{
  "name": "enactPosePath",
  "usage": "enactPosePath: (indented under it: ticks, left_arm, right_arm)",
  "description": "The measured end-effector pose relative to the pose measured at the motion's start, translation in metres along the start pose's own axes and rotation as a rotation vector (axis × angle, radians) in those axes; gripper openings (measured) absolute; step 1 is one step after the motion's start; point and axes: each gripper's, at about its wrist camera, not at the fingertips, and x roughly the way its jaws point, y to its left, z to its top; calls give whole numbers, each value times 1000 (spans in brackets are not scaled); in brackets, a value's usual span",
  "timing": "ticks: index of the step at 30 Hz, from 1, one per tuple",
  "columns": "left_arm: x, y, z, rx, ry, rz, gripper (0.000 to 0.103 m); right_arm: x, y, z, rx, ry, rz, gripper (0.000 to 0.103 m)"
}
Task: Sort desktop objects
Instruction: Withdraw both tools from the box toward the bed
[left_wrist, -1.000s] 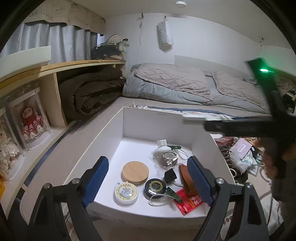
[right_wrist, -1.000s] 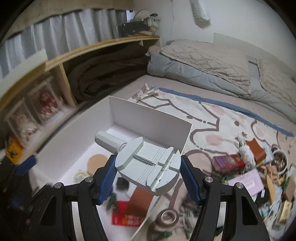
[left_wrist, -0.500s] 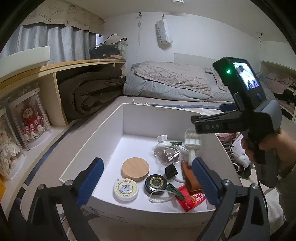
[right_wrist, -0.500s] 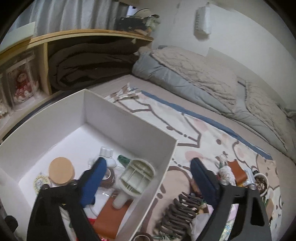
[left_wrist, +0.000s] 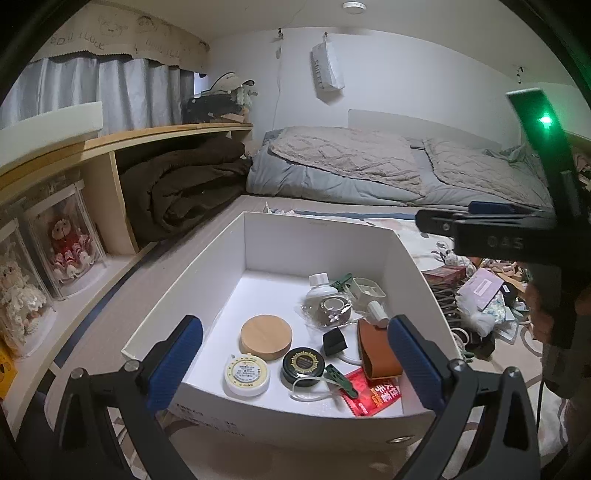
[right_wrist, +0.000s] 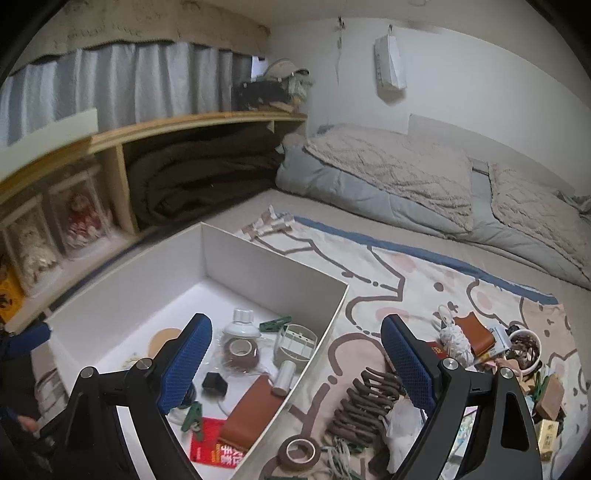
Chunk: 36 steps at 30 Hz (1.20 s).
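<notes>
A white box (left_wrist: 321, 236) sits on the floor in front of me. It holds a wooden lid (left_wrist: 266, 336), a white round tape measure (left_wrist: 246, 373), a black tin (left_wrist: 303, 365), a brown leather case (left_wrist: 376, 350), a red packet (left_wrist: 373, 395), a small bottle (left_wrist: 319, 286) and a pale green tool (left_wrist: 367, 288). My left gripper (left_wrist: 295, 325) hovers over the box's near edge, its jaws opening with nothing gripped. My right gripper (right_wrist: 297, 325) stands open and empty above the box's right wall (right_wrist: 273, 266). The pale green tool (right_wrist: 295, 341) lies below it inside the box.
Right of the box, clutter covers a patterned mat (right_wrist: 406, 266): a brown coiled clip (right_wrist: 369, 398), a tape roll (right_wrist: 299, 452), a brown wallet (right_wrist: 474, 332), a white cup (right_wrist: 524, 347). A wooden shelf (right_wrist: 110, 136) with dolls runs along the left. A bed (right_wrist: 406, 184) lies behind.
The right gripper was shut on the pale green tool, let it go into the box, opened wide and drew back to the right. The left gripper's jaws spread wider.
</notes>
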Motion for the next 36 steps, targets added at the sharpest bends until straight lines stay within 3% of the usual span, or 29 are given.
enactPosePath:
  ticks: [7, 9, 18, 36]
  left_arm:
    - [-15, -11, 6, -1, -19, -10, 103]
    - [-19, -15, 7, -2, -25, -14, 103]
    - [-41, -36, 13, 17, -57, -11, 103]
    - [-80, -73, 2, 37, -96, -3, 103]
  right_arm:
    - [-30, -8, -10, 15, -51, 30, 94]
    - [-39, -11, -14, 14, -60, 47, 103]
    - [-78, -26, -30, 37, -117, 90, 103]
    - [-130, -68, -82, 30, -152, 16, 103]
